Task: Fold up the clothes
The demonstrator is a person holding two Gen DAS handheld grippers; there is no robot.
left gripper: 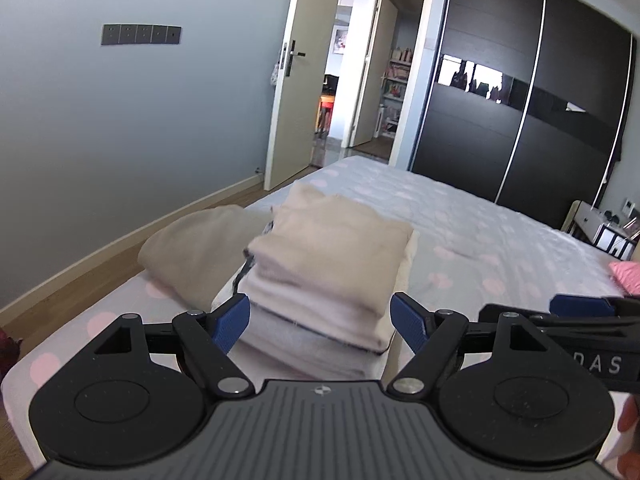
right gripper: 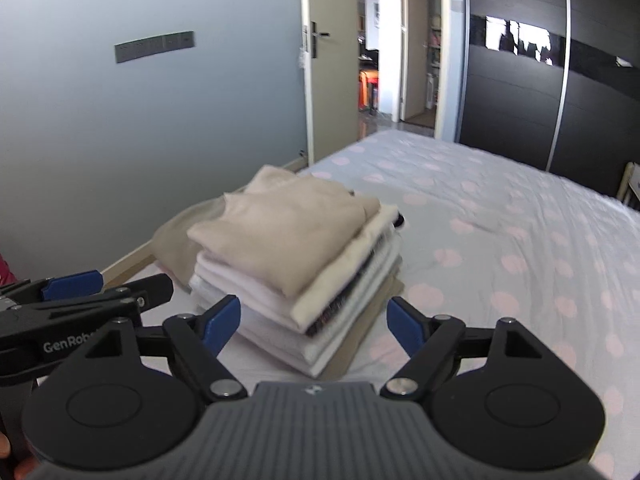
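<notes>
Grippers [left gripper: 320, 322] [right gripper: 314, 322] wide open, empty, facing folded stack [right gripper: 296, 248]

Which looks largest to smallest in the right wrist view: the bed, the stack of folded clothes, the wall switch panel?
1. bed
2. stack of folded clothes
3. wall switch panel

The stack sits nearer the camera, so only apparent size is ranked.

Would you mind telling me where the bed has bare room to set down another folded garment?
The widest free patch is the dotted bedspread right of the folded stack, running toward the dark wardrobe. It is crowded left of the stack, where a loose beige garment fills the strip along the bed's wall-side edge.
</notes>
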